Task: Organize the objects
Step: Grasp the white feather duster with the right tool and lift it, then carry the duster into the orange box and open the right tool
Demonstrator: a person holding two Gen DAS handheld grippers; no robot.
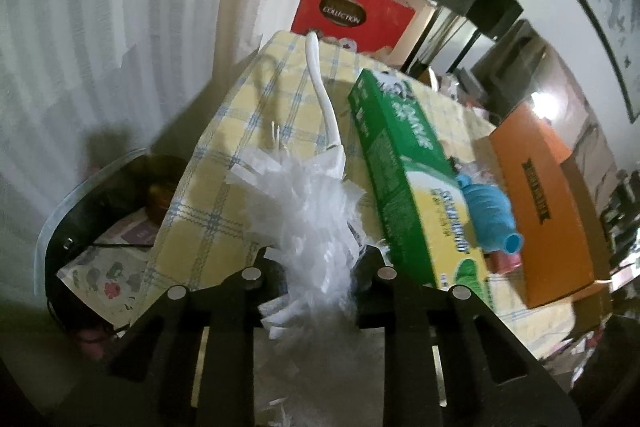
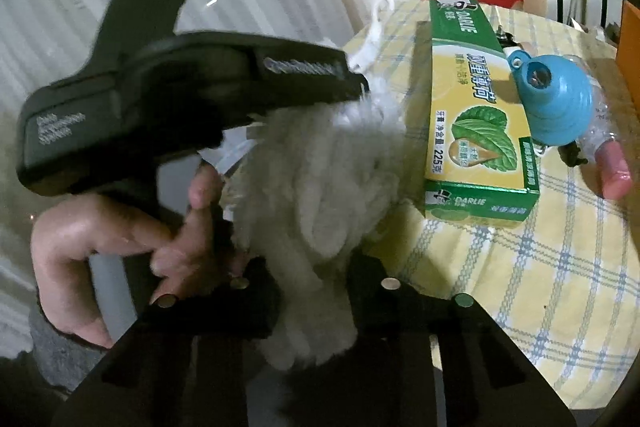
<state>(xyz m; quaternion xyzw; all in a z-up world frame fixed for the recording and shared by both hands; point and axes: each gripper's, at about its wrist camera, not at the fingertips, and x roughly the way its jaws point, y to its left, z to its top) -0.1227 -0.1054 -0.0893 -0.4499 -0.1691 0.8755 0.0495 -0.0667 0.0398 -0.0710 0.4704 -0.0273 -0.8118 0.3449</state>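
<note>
A white fluffy duster (image 1: 316, 211) with a thin white handle (image 1: 320, 83) lies over the yellow checked tablecloth (image 1: 224, 155). My left gripper (image 1: 318, 267) is shut on its fluffy head. In the right wrist view the same duster (image 2: 320, 187) is clamped between the fingers of my right gripper (image 2: 314, 275), and the left gripper's black body (image 2: 180, 95) and the hand holding it sit just left of it. A green and yellow Darlie toothpaste box (image 2: 472, 107) lies beside the duster, also in the left wrist view (image 1: 408, 167).
A blue collapsible funnel (image 2: 548, 99) and a clear bottle with pink cap (image 2: 608, 155) lie right of the box. An orange box (image 1: 548, 203) lies at the table's right. Red gift boxes (image 1: 352, 7) stand behind the table. A black stand (image 1: 96, 211) sits left.
</note>
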